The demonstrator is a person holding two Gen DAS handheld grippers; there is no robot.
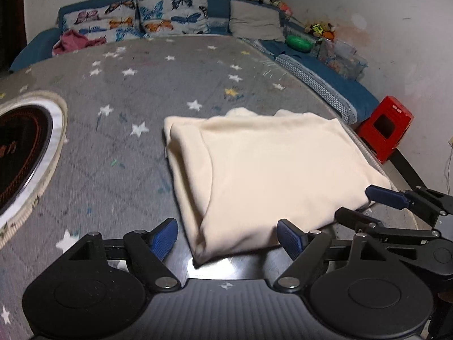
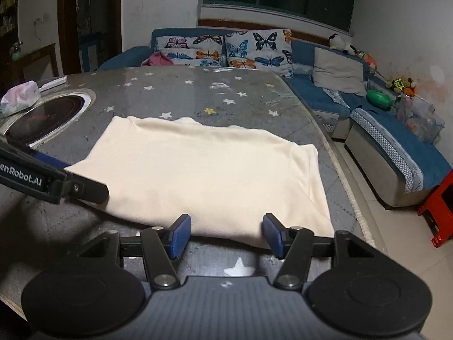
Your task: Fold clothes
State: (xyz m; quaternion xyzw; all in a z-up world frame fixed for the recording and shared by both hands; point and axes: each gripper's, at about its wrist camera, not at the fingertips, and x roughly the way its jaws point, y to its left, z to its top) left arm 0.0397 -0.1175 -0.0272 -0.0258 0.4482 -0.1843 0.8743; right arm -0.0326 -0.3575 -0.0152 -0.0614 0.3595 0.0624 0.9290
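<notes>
1. Left wrist view. The cream garment [image 1: 263, 175] lies folded into a flat rectangle on the star-print table [image 1: 113, 147], ahead of your left gripper [image 1: 228, 239] and offset to its right. Its long axis runs away from you. The near left corner of the garment sits between the blue pads [image 1: 164, 238], which stand wide apart and press on nothing. Your right gripper [image 1: 365, 204] shows at the garment's near right corner, also apart.

2. Right wrist view. The garment [image 2: 203, 175] lies straight ahead of your right gripper [image 2: 226, 235], near edge level with the pads [image 2: 179, 236]. The jaws are apart, holding nothing; whether the pads brush the cloth you cannot tell. Your left gripper [image 2: 85, 187] rests at the garment's left edge. Both hands are about equally near.
</notes>
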